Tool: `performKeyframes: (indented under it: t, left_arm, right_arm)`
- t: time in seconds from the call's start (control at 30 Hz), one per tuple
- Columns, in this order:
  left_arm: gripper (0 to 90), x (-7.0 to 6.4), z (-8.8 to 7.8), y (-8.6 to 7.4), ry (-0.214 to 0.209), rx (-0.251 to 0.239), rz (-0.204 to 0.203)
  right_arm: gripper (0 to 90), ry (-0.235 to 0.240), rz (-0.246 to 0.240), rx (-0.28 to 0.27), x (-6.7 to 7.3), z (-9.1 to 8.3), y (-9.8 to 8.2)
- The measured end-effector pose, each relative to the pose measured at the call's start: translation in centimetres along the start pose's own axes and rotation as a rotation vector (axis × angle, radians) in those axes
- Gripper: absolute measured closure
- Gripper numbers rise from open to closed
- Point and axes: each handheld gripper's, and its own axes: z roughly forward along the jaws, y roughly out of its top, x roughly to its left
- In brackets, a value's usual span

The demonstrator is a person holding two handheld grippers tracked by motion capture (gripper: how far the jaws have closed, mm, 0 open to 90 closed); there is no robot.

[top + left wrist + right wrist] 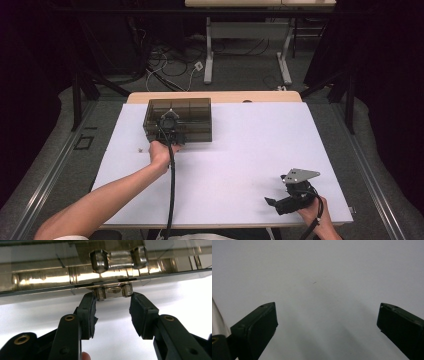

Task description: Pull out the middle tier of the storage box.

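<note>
A smoky see-through plastic box (185,117) with its lid down stands on the white table (250,150), at the back left. My left gripper (170,134) is at the middle of the box's front edge. In the left gripper view its black pads (87,312) sit on either side of the small clear latch (113,291) under the lid's edge and touch its two ends. My right gripper (278,199) rests near the table's front right corner, well away from the box. Its jaws stand wide apart over bare table (324,277) with nothing between them.
A tiny speck (140,149) lies on the table left of the left hand. A wooden strip (215,96) runs along the table's far edge. Behind it are cables on the floor (170,70) and the legs of another table (209,55).
</note>
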Motion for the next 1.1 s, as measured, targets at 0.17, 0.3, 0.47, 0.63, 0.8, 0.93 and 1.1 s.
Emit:
performKeyframes:
  t: [0.17,0.3,0.47,0.63,0.8,0.93,1.1]
  left_arm:
    - [36.0,0.4,-0.6,-0.8,-0.034,-0.045,0.06]
    - [28.8,0.6,-0.7,-1.6,-0.061,-0.061,0.105]
    - [25.0,1.2,-0.6,-2.9,-0.086,-0.089,0.175]
    - [21.2,2.1,-0.6,-3.3,-0.114,-0.105,0.199]
    - [16.0,2.7,-0.9,-3.4,-0.141,-0.128,0.273]
    - [13.1,2.7,-1.0,-3.7,-0.149,-0.15,0.353]
    - [7.0,3.0,-1.0,-3.9,-0.162,-0.138,0.426]
  right_arm:
    - [2.4,0.002,-0.001,0.001,0.0,0.0,0.0]
    - [2.4,0.0,-0.005,-0.007,0.0,0.0,0.0]
    - [2.4,0.001,-0.007,0.001,0.0,0.0,0.0]
    - [2.4,-0.001,-0.004,-0.001,-0.1,0.0,0.0]
    - [2.4,-0.004,-0.002,-0.003,-0.1,0.0,0.0]
    - [2.4,0.003,-0.004,-0.002,-0.1,0.0,0.0]
    - [2.4,-0.005,-0.001,-0.001,-0.1,0.0,0.0]
